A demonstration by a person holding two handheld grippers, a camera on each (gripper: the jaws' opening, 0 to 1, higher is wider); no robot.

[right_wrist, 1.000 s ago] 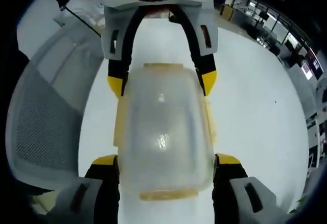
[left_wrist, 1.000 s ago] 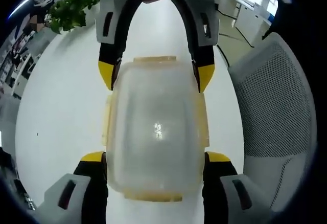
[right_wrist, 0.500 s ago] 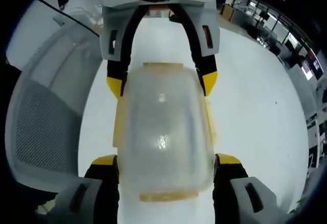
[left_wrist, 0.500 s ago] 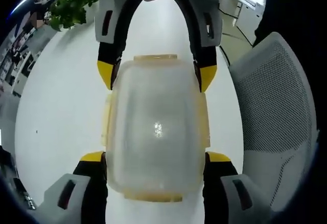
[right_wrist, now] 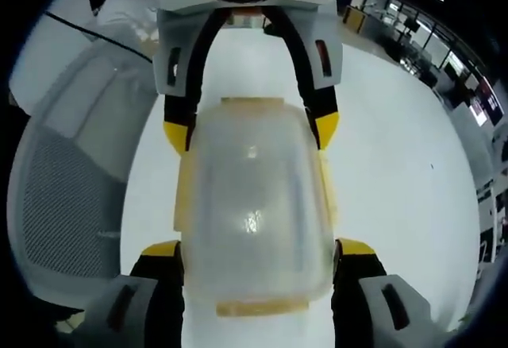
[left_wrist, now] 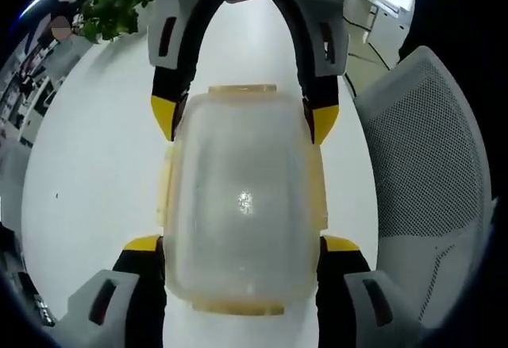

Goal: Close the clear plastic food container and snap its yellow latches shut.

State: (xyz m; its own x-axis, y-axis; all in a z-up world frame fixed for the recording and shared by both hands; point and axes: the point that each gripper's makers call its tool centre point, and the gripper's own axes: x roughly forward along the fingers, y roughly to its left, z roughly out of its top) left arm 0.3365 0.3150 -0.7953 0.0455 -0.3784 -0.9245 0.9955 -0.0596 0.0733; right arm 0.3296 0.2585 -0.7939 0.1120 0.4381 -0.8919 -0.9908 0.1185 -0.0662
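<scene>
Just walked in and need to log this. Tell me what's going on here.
A person is working a clear food container on a white table with two hand-held tools. The left tool straddles one end of the container, and the right tool straddles the opposite end. The lid is on the container. Its yellow latches lie along the sides and ends; whether they are snapped shut cannot be told. A mesh office chair stands beside the table.

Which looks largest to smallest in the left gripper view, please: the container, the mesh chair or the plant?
1. Container, though nearness to the camera inflates it.
2. Mesh chair, partly cut off.
3. Plant, far off, smallest.
</scene>
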